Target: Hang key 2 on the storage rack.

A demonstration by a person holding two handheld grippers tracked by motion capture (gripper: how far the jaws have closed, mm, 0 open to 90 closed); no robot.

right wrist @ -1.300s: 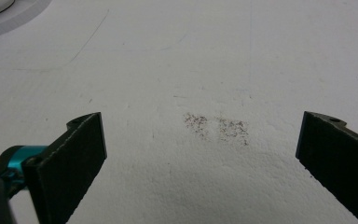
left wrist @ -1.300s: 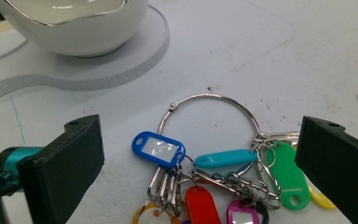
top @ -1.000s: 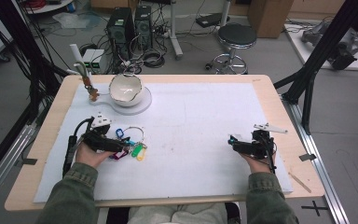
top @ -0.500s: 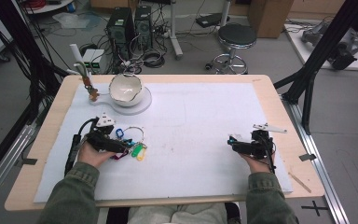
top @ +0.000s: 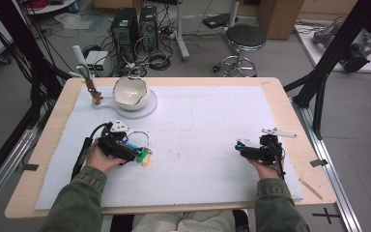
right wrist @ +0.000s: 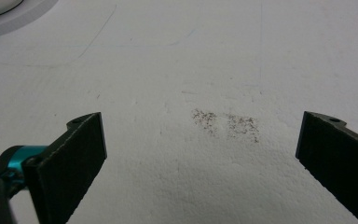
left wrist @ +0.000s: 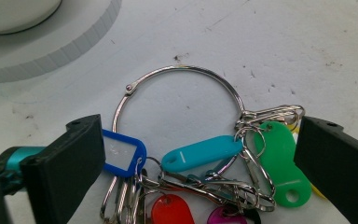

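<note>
Left gripper view: my left gripper [left wrist: 196,154], jaws spread wide, straddles the key ring [left wrist: 179,112] near the table's [top: 290,111] left edge; the tags [left wrist: 200,151] lie between the jaws, the ring's loop just ahead. My right gripper [right wrist: 200,154], also spread, holds nothing near the right edge.

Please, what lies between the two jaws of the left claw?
In the left gripper view, the key ring lies between the open jaws of the left claw, with its tags: blue, turquoise, green, red.
</note>
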